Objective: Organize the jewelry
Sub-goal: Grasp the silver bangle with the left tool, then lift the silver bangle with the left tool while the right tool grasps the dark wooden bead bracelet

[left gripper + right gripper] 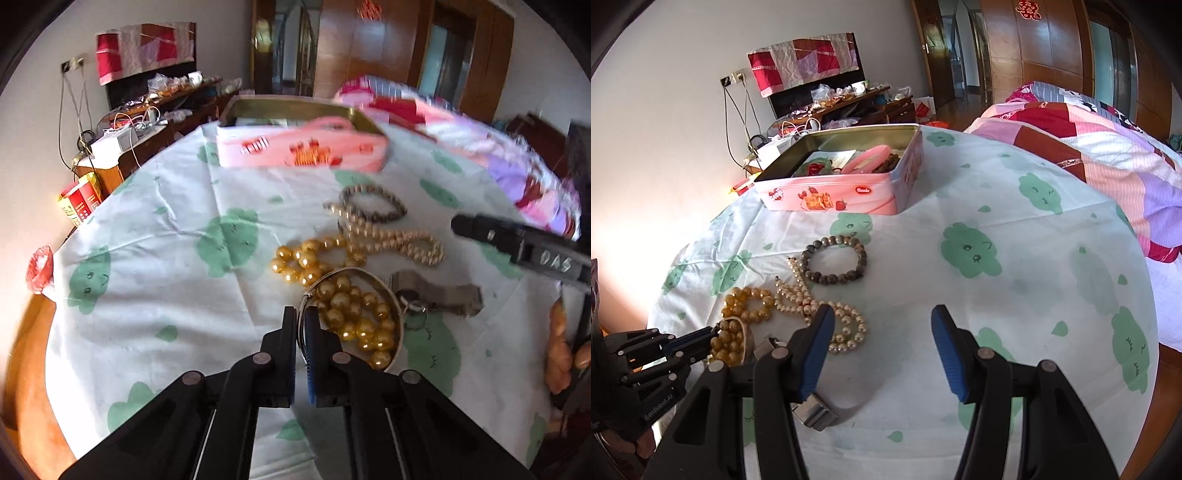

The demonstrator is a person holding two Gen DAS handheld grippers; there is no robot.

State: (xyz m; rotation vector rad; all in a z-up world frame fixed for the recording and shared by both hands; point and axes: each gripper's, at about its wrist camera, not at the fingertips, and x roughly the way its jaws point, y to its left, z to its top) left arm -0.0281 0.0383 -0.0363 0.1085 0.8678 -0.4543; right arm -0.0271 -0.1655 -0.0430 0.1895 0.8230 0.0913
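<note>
My left gripper point(301, 319) is shut on the near rim of a silver bangle point(369, 275), which lies ringed around part of a golden bead necklace point(306, 258). Beyond it lie a pearl necklace point(391, 240), a dark bead bracelet point(373, 206) and, to the right, a metal watch point(443, 299). My right gripper point(882, 312) is open above the cloth with nothing between its fingers; the pearl necklace point(846, 325) is just left of it and the watch point(814, 410) lies under its left finger. An open pink tin point(831, 195) stands at the back.
The tin holds a pink bangle point(866, 162) and dark beads point(890, 162). A white cloth with green shapes point(997, 295) covers the round table. A bed with a patchwork quilt point(1089, 147) lies to the right, a cluttered sideboard point(849, 99) behind.
</note>
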